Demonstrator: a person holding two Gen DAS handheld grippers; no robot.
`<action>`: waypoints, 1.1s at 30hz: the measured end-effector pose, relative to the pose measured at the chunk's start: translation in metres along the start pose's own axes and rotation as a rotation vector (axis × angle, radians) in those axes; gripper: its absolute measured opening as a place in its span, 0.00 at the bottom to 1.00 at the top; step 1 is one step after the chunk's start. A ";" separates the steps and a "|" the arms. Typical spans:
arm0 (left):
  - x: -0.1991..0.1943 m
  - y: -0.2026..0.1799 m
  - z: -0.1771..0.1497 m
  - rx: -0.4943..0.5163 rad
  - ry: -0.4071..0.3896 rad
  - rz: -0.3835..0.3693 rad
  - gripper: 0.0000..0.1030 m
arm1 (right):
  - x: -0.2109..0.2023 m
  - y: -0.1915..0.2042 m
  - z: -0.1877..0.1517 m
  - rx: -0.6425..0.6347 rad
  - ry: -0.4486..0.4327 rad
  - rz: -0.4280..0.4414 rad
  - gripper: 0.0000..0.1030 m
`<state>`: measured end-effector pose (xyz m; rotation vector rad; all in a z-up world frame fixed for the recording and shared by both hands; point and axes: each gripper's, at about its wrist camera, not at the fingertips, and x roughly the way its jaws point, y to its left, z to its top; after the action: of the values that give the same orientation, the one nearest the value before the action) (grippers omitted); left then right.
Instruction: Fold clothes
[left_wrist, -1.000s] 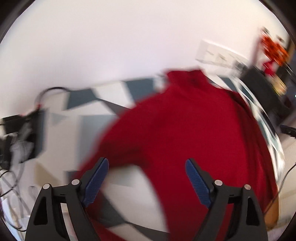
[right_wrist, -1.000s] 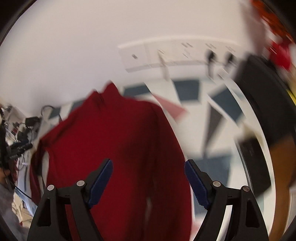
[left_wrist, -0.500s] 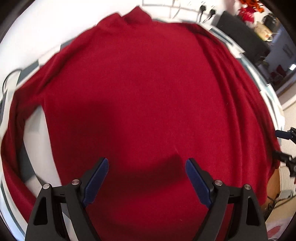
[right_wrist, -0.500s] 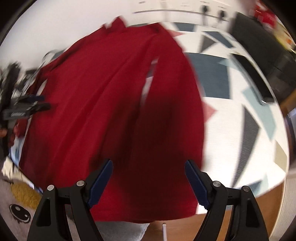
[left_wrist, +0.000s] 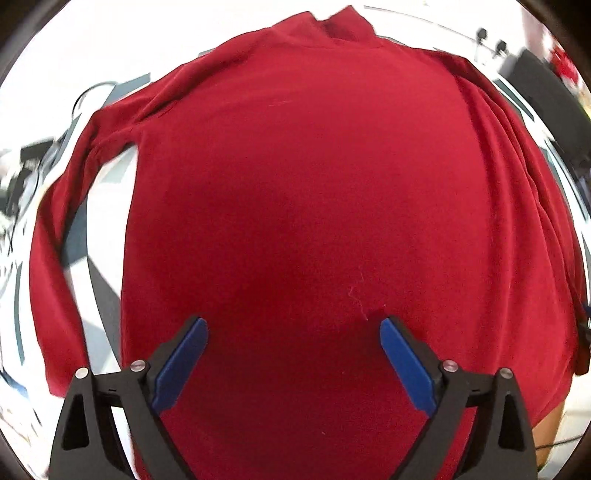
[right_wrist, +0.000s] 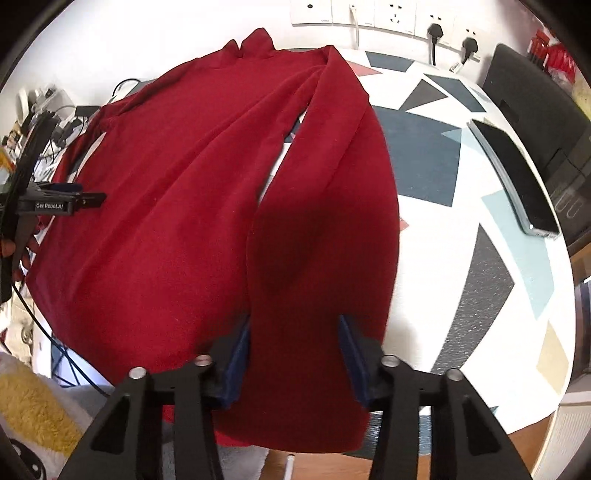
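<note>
A red long-sleeved top (left_wrist: 314, 184) lies spread flat on the patterned table, collar at the far end. My left gripper (left_wrist: 293, 328) is open, low over the lower body of the top, holding nothing. In the right wrist view the top (right_wrist: 166, 192) has its right sleeve (right_wrist: 328, 206) lying alongside the body. My right gripper (right_wrist: 295, 332) is open, its fingers straddling the lower end of that sleeve near the table's front edge. The left gripper also shows in the right wrist view (right_wrist: 92, 199), at the left side of the top.
The table (right_wrist: 461, 258) has a white cover with dark and teal triangles. A black phone (right_wrist: 513, 177) lies at the right, a black box (right_wrist: 535, 99) beyond it. Wall sockets (right_wrist: 391, 16) are at the back. Cables and devices (right_wrist: 48, 114) crowd the left edge.
Both grippers have come down and forward from facing the wall to hovering close over the top. The right jaws have narrowed around the sleeve. The top lies unmoved.
</note>
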<state>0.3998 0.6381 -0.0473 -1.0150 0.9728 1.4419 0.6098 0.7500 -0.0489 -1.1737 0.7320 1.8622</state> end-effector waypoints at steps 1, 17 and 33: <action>0.001 0.003 -0.001 -0.023 -0.003 -0.006 1.00 | -0.001 0.001 0.001 -0.016 -0.002 -0.012 0.23; 0.004 0.018 -0.002 -0.092 -0.031 -0.006 1.00 | -0.078 -0.116 0.038 0.296 -0.230 0.037 0.04; 0.007 0.030 0.003 -0.076 -0.040 -0.011 1.00 | -0.102 -0.122 0.029 0.119 -0.152 -0.024 0.50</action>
<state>0.3691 0.6401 -0.0522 -1.0410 0.8882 1.4943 0.7271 0.8029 0.0493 -0.9507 0.7289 1.8389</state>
